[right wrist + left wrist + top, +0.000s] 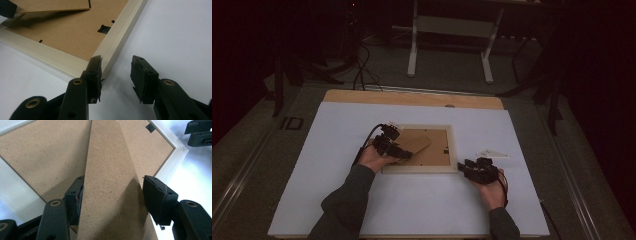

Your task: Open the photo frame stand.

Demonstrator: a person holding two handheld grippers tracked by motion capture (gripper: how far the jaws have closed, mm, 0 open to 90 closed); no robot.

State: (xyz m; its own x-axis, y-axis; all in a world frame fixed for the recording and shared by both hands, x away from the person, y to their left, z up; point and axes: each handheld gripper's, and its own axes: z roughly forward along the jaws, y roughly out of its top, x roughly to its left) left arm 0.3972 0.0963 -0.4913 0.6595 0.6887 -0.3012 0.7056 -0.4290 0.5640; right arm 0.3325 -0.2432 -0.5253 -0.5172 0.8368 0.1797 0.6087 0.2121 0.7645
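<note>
A pale wooden picture frame [419, 169] lies face down on the white mat, its brown backing board [439, 145] up. From the backing rises a brown stand flap [110, 182], tilted off the board in the right gripper view [50, 6]. My left gripper [112, 195] is shut on that flap, one jaw on each long edge; in the high view it sits over the frame's left half [404, 152]. My right gripper [116, 70] stands open at the frame's near right corner [464, 167]. Its left finger [95, 72] rests against the frame rim [117, 32], with nothing between the jaws.
A small white three-cornered piece [492, 153] lies on the mat right of the frame. The white mat [412, 210] covers a wooden tabletop [412, 97]. Small black turn clips [103, 29] sit along the backing's edge. Beyond the table stand white desk legs [412, 50] and floor cables.
</note>
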